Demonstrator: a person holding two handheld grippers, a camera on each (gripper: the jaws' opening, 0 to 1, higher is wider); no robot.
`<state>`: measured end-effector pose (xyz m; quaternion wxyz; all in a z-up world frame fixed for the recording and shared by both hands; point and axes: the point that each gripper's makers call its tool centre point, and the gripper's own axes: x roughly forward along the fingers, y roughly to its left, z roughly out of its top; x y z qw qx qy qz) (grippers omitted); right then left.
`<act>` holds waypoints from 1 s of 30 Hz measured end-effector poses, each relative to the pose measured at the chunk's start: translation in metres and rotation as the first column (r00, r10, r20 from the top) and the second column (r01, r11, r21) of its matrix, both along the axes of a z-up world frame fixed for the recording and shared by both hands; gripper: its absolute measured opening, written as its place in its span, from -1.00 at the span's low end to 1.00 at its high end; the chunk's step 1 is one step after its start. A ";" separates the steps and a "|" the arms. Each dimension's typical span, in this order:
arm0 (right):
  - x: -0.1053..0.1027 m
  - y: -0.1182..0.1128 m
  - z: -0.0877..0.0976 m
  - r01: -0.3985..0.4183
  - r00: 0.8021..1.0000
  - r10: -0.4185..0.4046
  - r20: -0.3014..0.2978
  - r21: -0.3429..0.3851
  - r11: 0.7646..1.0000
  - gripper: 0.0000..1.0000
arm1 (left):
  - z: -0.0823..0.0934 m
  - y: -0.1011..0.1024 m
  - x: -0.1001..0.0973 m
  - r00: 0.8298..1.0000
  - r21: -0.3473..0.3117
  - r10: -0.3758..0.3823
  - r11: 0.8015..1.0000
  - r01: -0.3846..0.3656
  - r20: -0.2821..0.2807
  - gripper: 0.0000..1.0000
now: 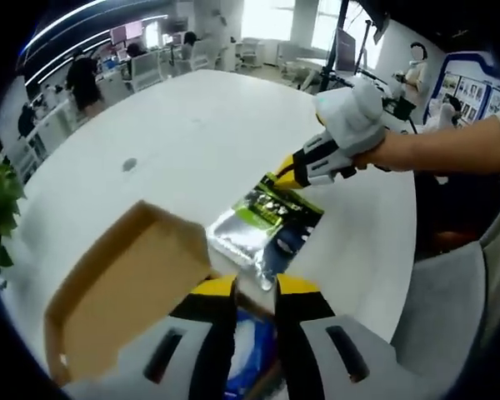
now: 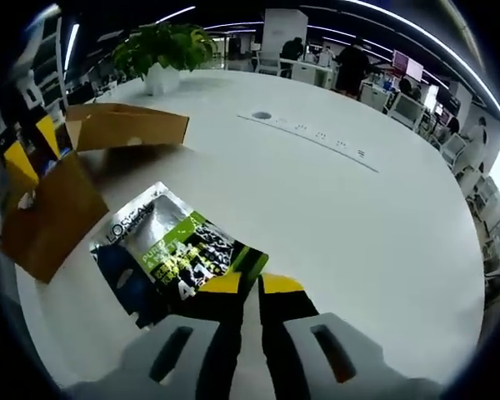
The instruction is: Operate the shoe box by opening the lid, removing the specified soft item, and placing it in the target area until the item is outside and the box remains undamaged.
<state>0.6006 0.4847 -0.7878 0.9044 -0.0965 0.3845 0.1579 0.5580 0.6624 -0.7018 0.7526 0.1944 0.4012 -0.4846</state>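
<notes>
The brown cardboard shoe box [image 1: 125,292] stands open at the near left of the white table [image 1: 200,133]. Something blue shows inside it between my left gripper's [image 1: 254,287] yellow-tipped jaws, which stand close together over the box's front rim. A silver pouch [image 1: 267,225] with green and black print lies just outside the box. My right gripper [image 1: 285,173], held in a white-gloved hand [image 1: 354,117], pinches its far corner. In the right gripper view, the right gripper [image 2: 250,282] is shut on the pouch [image 2: 167,250], with the box [image 2: 121,127] and the left gripper [image 2: 33,150] at far left.
A potted plant [image 2: 162,46] stands at the table's far edge beyond the box. A round cable port [image 2: 261,116] sits mid-table. Wide bare table [image 2: 342,217] stretches to the right of the pouch. People and office desks [image 1: 87,79] lie beyond the table.
</notes>
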 end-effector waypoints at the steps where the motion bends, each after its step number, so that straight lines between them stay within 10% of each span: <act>1: 0.000 0.000 0.002 0.000 1.000 0.000 0.003 -0.005 1.000 -0.91 | 0.001 0.004 0.000 1.000 -0.002 0.010 1.000 -0.010 0.000 -0.70; 30: -0.022 0.040 0.080 -0.069 0.992 0.069 0.109 -0.004 0.998 -0.45 | 0.011 0.102 0.003 0.974 -0.029 0.222 0.975 -0.221 0.047 -0.58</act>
